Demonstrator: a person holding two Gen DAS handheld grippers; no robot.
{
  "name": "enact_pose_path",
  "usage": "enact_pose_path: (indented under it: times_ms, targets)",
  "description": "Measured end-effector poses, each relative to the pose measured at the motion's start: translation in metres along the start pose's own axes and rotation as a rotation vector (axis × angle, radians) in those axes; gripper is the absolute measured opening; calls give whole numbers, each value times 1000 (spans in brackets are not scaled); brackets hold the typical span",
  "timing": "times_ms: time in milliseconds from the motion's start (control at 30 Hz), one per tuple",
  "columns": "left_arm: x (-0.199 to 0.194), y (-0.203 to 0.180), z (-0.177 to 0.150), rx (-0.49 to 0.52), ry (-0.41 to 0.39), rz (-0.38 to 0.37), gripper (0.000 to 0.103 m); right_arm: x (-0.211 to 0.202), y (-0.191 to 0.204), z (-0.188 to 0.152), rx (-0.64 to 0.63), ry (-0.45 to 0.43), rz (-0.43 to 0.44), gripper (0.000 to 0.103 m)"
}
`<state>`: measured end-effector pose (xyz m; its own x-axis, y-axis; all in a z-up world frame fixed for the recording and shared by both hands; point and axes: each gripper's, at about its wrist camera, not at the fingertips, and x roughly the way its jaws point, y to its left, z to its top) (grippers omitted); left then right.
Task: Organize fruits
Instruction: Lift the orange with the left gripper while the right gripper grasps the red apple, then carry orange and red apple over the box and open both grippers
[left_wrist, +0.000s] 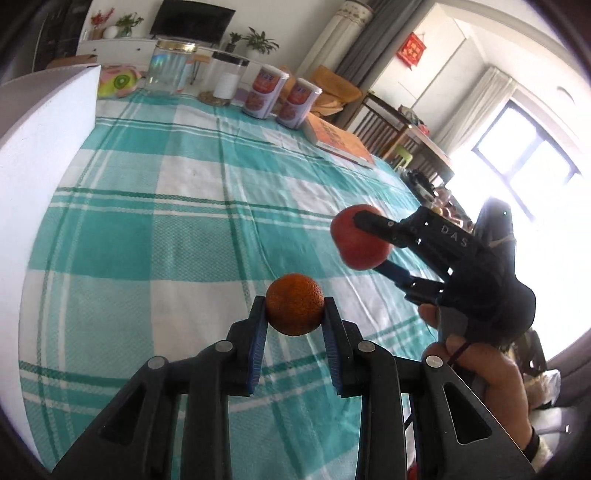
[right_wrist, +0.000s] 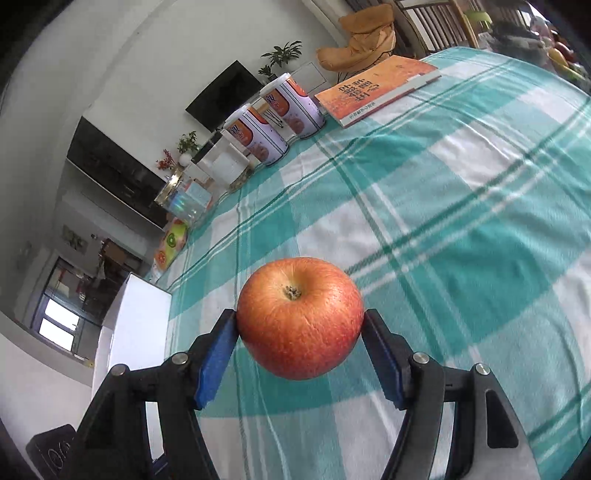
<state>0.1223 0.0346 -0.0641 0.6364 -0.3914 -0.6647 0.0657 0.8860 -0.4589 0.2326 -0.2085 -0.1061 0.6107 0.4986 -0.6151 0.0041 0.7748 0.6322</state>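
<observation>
The left tool (left_wrist: 294, 314) grips a small orange (left_wrist: 294, 309) between its blue pads, held above a desk (left_wrist: 184, 229) covered in a teal and white checked cloth. To its right, the right tool (left_wrist: 369, 243), held in a person's hand (left_wrist: 491, 376), is clamped on a red apple (left_wrist: 360, 236), also lifted clear of the cloth. In the right wrist view the apple (right_wrist: 300, 318) sits stem end toward the camera, with the right tool (right_wrist: 300, 325) pressing a pad on each side. A white box (left_wrist: 40, 147) stands at the left edge of the desk. Along the far edge, from left to right, are a fruit-print packet (left_wrist: 118, 82), a clear glass jar (left_wrist: 170, 66) with a gold rim, a second clear jar (left_wrist: 227, 79) with a dark lid, and two cans (left_wrist: 280, 98) with orange labels standing side by side. An orange book (left_wrist: 341, 142) lies flat near the far right corner. Beyond the desk are a dark screen (left_wrist: 192, 22), potted plants (left_wrist: 258, 40), wooden chairs (left_wrist: 384, 125) and a bright window (left_wrist: 524, 162).
</observation>
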Motion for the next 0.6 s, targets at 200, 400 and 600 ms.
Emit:
enact_pose_path:
  times_ms: [200, 400, 600]
  targets:
    - [-60, -17, -26, 67, 63, -42, 29, -34, 19, -68, -26, 43, 10, 68]
    - [-121, 2, -17, 6, 8, -30, 29, -45, 75, -101, -106, 72, 126, 68]
    - [-177, 44, 0, -40, -112, 76, 29, -47, 140, -132, -219, 124, 211, 68]
